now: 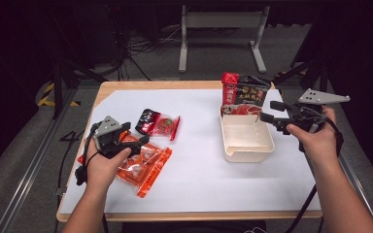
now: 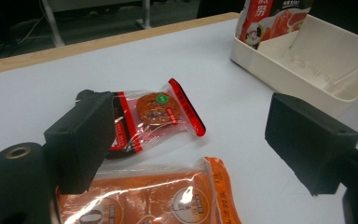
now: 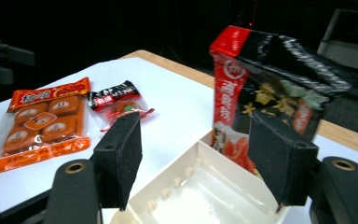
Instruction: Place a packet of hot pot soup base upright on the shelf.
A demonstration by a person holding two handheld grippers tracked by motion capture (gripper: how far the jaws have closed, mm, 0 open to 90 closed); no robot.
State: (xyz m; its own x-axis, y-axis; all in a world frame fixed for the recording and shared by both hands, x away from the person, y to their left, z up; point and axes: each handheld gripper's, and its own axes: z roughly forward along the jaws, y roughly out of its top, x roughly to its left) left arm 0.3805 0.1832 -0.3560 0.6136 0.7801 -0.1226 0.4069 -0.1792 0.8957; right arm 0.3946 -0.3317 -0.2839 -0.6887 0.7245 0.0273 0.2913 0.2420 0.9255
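Counted on the tabletop: one white tray; one red-and-black bag standing in it; one orange snack pack; one small red snack packet

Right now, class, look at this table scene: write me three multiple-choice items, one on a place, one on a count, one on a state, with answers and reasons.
1. Where does the tall red-and-black pouch stand?
A. In the cream tray's far end
B. On the floor
C. Under the orange packet

2. How many snack packets lie on the white sheet outside the tray?
A. None
B. Two
C. Five

3. How is the right hand-held gripper?
A. Shut on the pouch
B. Open
C. Shut on the tray

Answers:
1 A, the pouch rises from the tray's far end.
2 B, the orange packet and the small red packet.
3 B, its jaws stand apart, holding nothing.
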